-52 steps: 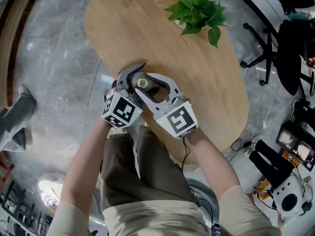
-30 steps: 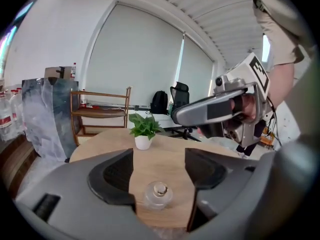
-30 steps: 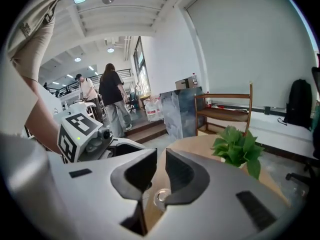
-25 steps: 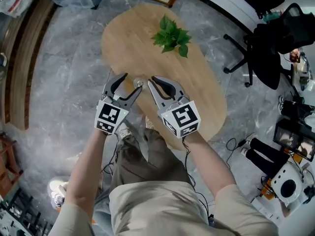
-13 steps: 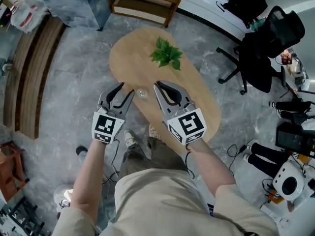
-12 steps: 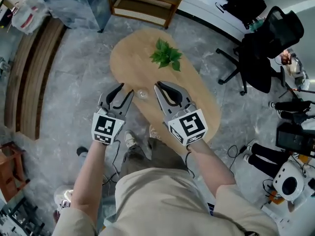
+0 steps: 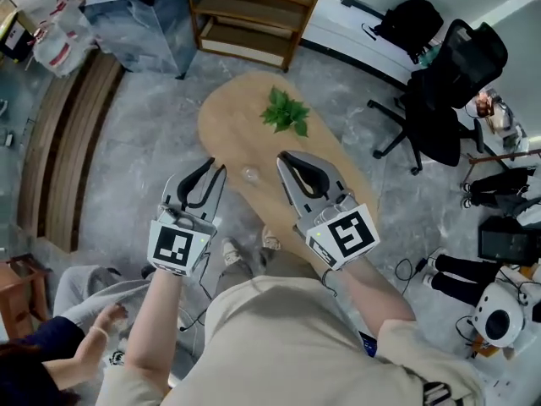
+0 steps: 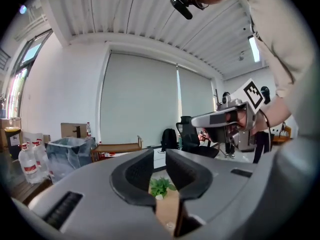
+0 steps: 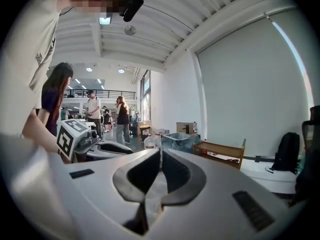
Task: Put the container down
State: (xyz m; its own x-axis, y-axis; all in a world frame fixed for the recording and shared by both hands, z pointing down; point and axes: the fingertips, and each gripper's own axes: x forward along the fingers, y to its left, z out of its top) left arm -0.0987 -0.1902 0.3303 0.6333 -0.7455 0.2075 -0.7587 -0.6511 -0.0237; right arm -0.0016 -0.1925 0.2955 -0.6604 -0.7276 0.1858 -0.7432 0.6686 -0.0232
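Right hand-held gripper [image 7: 286, 156], jaws together, held level above table [image 7: 226, 125].

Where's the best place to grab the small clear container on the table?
Grip the container across its round body, probably from above on the person's side. It looks upright and stands alone on the table, well clear of the plant, so both jaws have room.

A potted plant [image 7: 286, 112] (leafy green) stands on the oval table [image 7: 228, 134].
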